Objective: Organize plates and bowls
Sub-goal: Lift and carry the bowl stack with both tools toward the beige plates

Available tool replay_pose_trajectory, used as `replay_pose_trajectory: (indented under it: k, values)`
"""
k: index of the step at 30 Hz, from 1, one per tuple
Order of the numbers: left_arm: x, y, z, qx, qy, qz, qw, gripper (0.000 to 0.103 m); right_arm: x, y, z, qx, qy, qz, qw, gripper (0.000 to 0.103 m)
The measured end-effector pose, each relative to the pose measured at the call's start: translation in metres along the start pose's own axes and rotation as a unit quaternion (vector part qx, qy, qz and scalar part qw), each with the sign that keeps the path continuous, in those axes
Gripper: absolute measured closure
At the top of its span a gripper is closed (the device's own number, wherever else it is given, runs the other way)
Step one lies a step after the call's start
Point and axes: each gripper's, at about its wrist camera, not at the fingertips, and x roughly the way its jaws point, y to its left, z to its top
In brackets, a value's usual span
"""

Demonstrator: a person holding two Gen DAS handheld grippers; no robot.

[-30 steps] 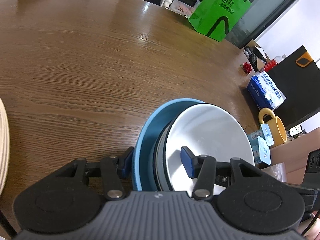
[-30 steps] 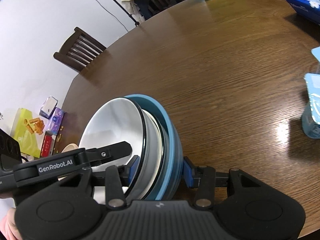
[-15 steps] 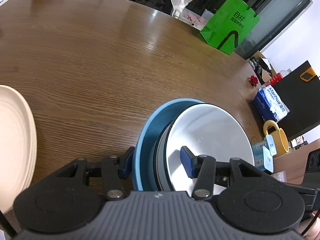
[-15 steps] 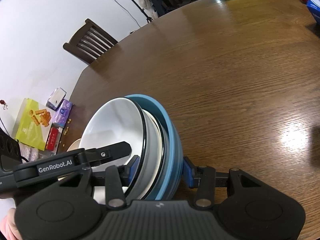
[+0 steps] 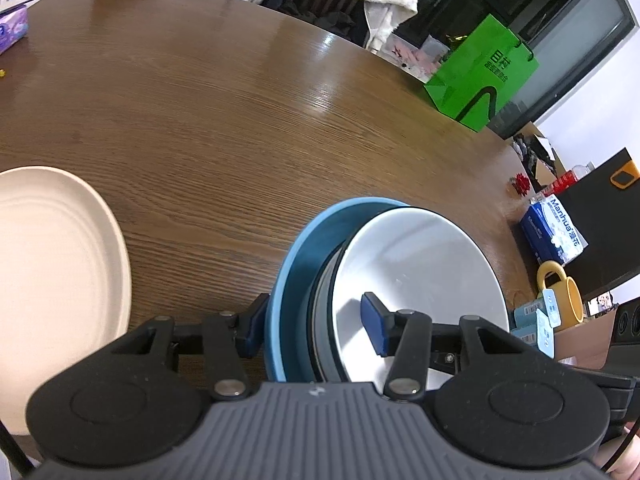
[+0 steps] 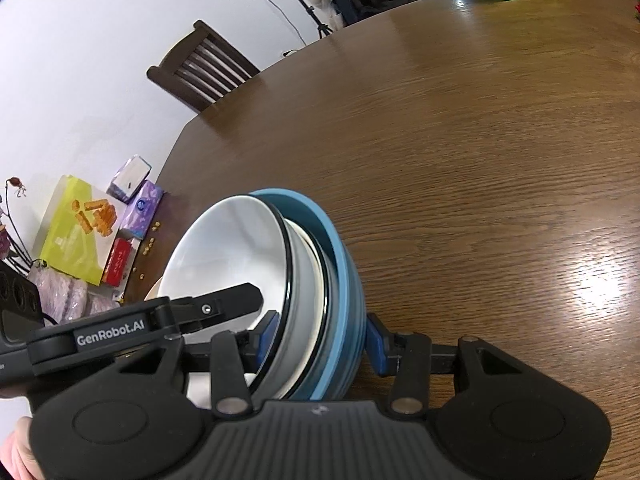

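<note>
**Two grippers clamp one nested stack of bowls above the table**

The left gripper (image 5: 314, 322) is closed on the near rim of a nested stack of bowls: one blue pad sits against the outer wall of the blue bowl (image 5: 298, 276), the other inside the white bowl (image 5: 416, 276) that lies uppermost. Between those two a grey bowl (image 5: 320, 320) shows only as a narrow band. The stack sits at about 5 o'clock in the left wrist view, tilted on edge relative to the camera and held above the wooden table (image 5: 224, 120).

The right gripper (image 6: 322, 340) clamps the same stack from the opposite side, one pad inside the white bowl (image 6: 228, 252), the other against the blue bowl (image 6: 348, 280). The left gripper (image 6: 176, 322) reaches into this view at 8 o'clock.

A cream plate (image 5: 52, 280) lies flat on the table at 9 o'clock in the left wrist view, well apart from the stack. A green paper bag (image 5: 480, 76) stands past the table's far edge at 1 o'clock, and a yellow mug (image 5: 560, 294) sits at 3 o'clock. A dark wooden chair (image 6: 200, 70) stands at 11 o'clock in the right wrist view.
</note>
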Motion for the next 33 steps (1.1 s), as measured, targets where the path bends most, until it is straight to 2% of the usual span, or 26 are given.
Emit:
replay_pose_trajectory:
  k: [33]
  values:
    - [-0.046,0.072,0.007,-0.043,-0.03,0.021,0.9984,0.054,0.04,0.072,-0.001,-0.044,0.026,0.02,0.998,0.058]
